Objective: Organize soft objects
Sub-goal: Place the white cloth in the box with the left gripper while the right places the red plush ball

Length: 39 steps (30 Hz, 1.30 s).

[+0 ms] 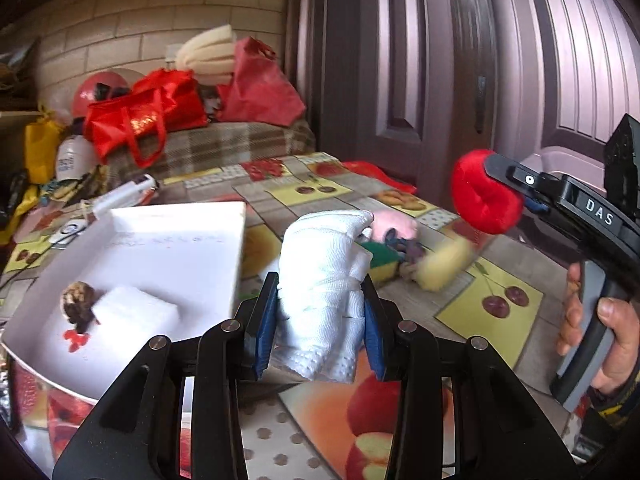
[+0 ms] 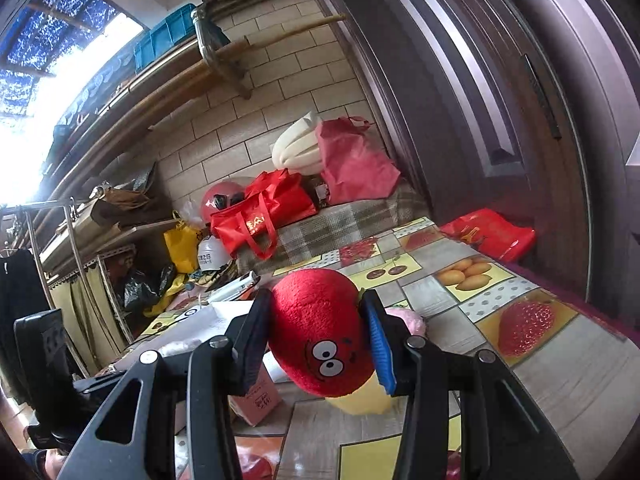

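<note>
My left gripper (image 1: 320, 320) is shut on a folded white cloth (image 1: 324, 280), held above the fruit-patterned tablecloth (image 1: 492, 308). To its left lies a white box (image 1: 160, 236) holding a white foam block (image 1: 136, 312) and a small brown plush toy (image 1: 78, 302). My right gripper (image 2: 316, 340) is shut on a red plush toy (image 2: 320, 328) with cartoon eyes, lifted off the table; the same red plush toy (image 1: 486, 194) shows at the right of the left wrist view. Behind the cloth lie a pink plush (image 1: 394, 226), a green-and-yellow sponge (image 1: 382, 262) and a yellow soft piece (image 1: 442, 266).
A checked blanket (image 1: 224, 146) at the table's far end carries red bags (image 1: 144, 114) and a cream foam piece (image 1: 208, 56). A dark door (image 1: 420, 80) runs along the right. A person's hand (image 1: 604, 320) grips the right tool. A pink carton (image 2: 258, 398) lies under the right gripper.
</note>
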Each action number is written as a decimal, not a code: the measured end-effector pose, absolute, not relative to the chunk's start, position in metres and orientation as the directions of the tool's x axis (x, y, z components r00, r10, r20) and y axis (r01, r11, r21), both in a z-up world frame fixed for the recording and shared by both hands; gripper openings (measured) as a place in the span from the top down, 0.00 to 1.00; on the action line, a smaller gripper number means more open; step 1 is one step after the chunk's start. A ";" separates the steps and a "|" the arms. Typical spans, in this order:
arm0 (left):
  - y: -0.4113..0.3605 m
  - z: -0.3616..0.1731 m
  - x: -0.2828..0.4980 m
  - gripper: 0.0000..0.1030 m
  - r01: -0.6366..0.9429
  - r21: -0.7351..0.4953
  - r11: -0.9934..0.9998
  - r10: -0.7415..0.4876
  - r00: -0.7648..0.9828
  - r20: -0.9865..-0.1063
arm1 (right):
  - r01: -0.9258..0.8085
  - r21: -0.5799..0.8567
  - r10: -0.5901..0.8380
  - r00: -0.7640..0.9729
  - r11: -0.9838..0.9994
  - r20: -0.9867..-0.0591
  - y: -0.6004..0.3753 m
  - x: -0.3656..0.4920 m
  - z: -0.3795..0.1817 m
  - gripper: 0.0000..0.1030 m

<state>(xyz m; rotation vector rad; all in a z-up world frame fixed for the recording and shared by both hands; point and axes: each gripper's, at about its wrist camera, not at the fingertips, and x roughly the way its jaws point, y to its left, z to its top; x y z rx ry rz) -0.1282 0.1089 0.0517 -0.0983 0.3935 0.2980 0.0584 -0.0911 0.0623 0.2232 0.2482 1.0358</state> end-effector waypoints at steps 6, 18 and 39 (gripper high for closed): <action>0.114 0.052 -0.136 0.64 -0.343 -0.031 0.939 0.308 0.876 -0.370 | -0.832 0.265 0.873 0.476 0.487 -0.108 -0.080 0.050 0.063 0.56; 0.143 0.053 -0.163 0.64 -0.437 -0.037 0.898 0.403 0.855 -0.327 | -0.869 0.180 0.886 0.442 0.461 -0.137 -0.052 0.028 0.062 0.56; 0.218 0.047 -0.190 0.64 -0.626 -0.049 0.778 0.580 0.746 -0.326 | -0.909 0.155 0.912 0.353 0.387 -0.209 0.013 0.004 0.052 0.56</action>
